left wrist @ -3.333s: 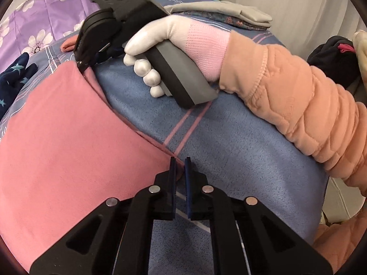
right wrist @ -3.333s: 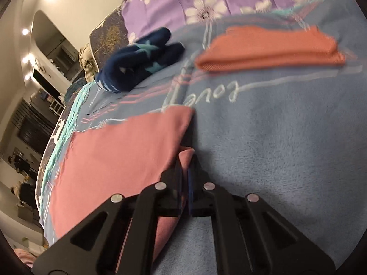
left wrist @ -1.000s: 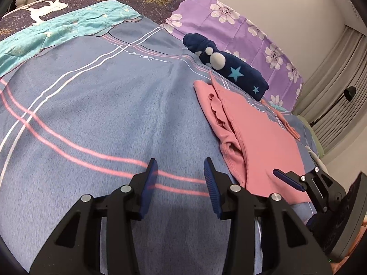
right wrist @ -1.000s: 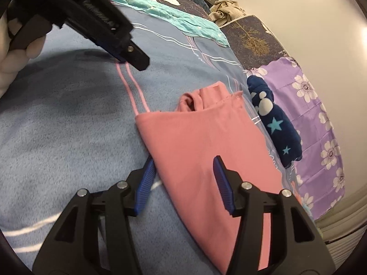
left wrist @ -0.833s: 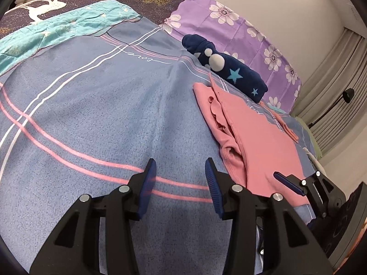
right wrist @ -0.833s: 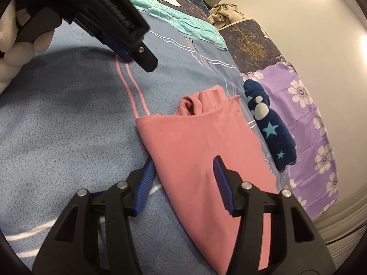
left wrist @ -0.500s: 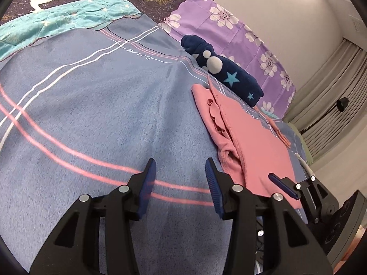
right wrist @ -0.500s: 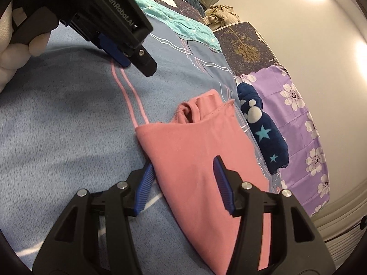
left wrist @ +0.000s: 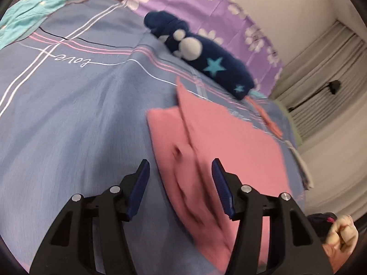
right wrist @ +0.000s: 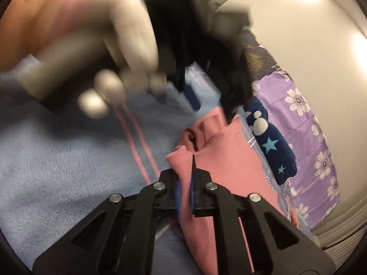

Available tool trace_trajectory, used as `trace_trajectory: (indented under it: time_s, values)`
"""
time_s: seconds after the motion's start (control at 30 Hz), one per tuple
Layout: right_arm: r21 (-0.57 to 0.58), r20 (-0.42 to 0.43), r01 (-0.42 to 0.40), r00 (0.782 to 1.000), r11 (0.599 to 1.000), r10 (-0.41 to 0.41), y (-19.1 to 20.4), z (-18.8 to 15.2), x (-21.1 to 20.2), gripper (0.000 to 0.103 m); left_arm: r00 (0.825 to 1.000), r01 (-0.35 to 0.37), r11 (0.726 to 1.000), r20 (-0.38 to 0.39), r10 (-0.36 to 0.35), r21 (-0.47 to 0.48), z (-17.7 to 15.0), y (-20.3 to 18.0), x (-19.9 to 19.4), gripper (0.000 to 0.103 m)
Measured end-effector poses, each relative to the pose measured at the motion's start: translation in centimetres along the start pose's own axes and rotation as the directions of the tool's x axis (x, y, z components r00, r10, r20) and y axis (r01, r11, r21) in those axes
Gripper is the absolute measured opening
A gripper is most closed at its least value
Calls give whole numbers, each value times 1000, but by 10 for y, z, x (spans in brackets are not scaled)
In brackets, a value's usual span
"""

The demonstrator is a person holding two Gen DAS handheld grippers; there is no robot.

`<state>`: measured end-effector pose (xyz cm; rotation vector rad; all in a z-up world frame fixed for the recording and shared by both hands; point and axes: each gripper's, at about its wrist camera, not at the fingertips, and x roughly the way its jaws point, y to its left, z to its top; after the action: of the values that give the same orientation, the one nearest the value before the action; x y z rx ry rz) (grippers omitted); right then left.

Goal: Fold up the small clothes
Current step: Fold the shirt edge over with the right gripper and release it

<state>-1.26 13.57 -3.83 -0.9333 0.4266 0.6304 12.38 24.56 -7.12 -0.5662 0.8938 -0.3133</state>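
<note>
A pink garment (left wrist: 229, 137) lies partly folded on the blue bedspread (left wrist: 68, 114), its left edge bunched. My left gripper (left wrist: 180, 169) hovers over that bunched edge. Its jaws are opening, with pink cloth between the fingers but not pinched. In the right wrist view my right gripper (right wrist: 185, 183) is shut on the near corner of the pink garment (right wrist: 218, 151), and the cloth rises in a fold between its pads. A white-gloved hand (right wrist: 128, 34) holding the left tool blurs across the top of that view.
A navy garment with stars and white dots (left wrist: 206, 57) lies just beyond the pink one. Purple flowered bedding (left wrist: 224, 4) runs along the back. A folded orange piece (left wrist: 268, 119) sits at the far right, near curtains (left wrist: 321, 80). Another gloved hand (left wrist: 341, 233) shows low right.
My left gripper has swung right, from bare bedspread to over the pink garment's bunched edge, and its jaws stand wider. My right gripper has closed on the garment's near corner.
</note>
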Motion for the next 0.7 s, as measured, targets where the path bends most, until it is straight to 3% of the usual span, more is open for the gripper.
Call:
trace_trajectory:
  time_s: [0.07, 0.1, 0.13, 0.17, 0.23, 0.37, 0.5, 0.6, 0.7]
  values:
    - [7, -8, -13, 1000, 1000, 13, -1, 0, 1, 5, 1000, 4, 1000, 6, -4, -30, 12, 5, 13, 55]
    - [5, -11, -16, 1000, 1000, 16, 0, 0, 2, 5, 1000, 10, 999, 15, -10, -44, 20, 7, 17, 44]
    - [0, -14, -19, 1000, 1000, 19, 1, 0, 2, 5, 1000, 29, 998, 8, -29, -59, 27, 7, 21, 8]
    - [-2, -13, -19, 1000, 1000, 19, 2, 0, 2, 5, 999, 53, 996, -4, -53, -74, 30, 8, 24, 4]
    - [26, 1, -26, 1000, 999, 26, -4, 2, -3, 5, 997, 78, 995, 15, -77, -68, 38, -2, 18, 4]
    - [143, 41, -62, 998, 988, 56, -25, 9, -17, 5, 994, 58, 997, 87, -63, 59, 44, -29, -5, 4]
    - [132, 2, -104, 995, 986, 105, -15, 7, -6, 5, 995, -100, 994, -9, 101, 51, 39, -7, 33, 4]
    - [92, -42, -124, 991, 988, 128, -1, 0, 2, 5, 999, -30, 999, 34, 29, 13, 33, 8, 28, 5]
    - [97, -35, -131, 990, 987, 135, 0, 0, -1, 7, 997, -47, 999, 63, 46, 7, 34, 7, 12, 9]
